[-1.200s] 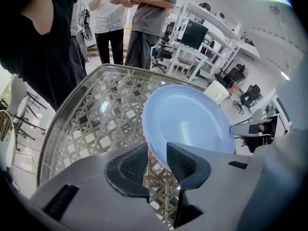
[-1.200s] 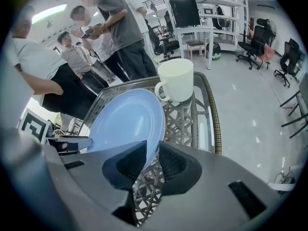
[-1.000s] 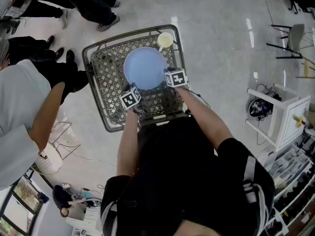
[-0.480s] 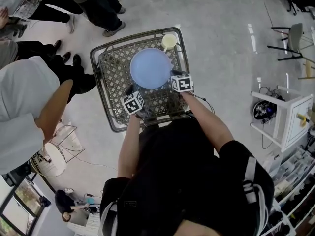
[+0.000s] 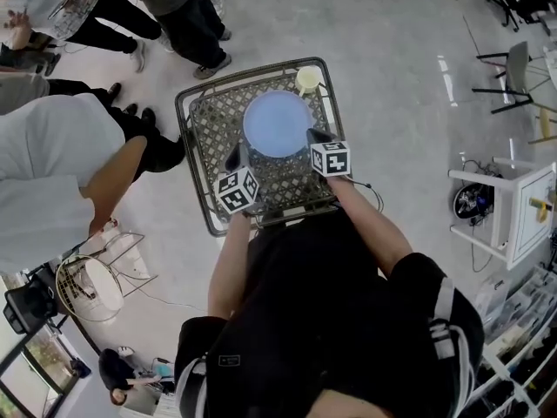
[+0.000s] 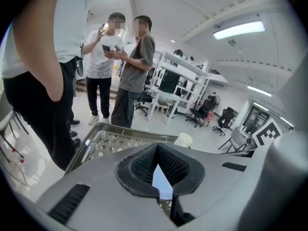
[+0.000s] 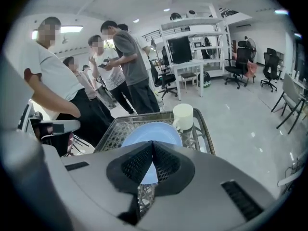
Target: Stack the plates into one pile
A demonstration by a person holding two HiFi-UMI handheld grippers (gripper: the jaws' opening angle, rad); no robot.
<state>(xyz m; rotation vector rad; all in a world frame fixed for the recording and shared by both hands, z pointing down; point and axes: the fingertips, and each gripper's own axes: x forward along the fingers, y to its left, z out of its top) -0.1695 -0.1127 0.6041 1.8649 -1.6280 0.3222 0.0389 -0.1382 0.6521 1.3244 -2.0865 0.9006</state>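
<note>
Well, the blue plate [image 5: 277,122] sits inside the wire basket [image 5: 207,146], and a pale cup [image 5: 306,78] stands in the far corner beside it. Both grippers are at the plate's near edge. The left gripper [image 5: 233,158] has its jaws squeezed tight, with a bit of blue rim between them. The right gripper [image 5: 315,136] is squeezed the same way on the other side. So I think this is the grab step. Next, both grippers need to go up together and keep the plate level, so it clears the basket wall. I see no other plate to put it on.
</note>
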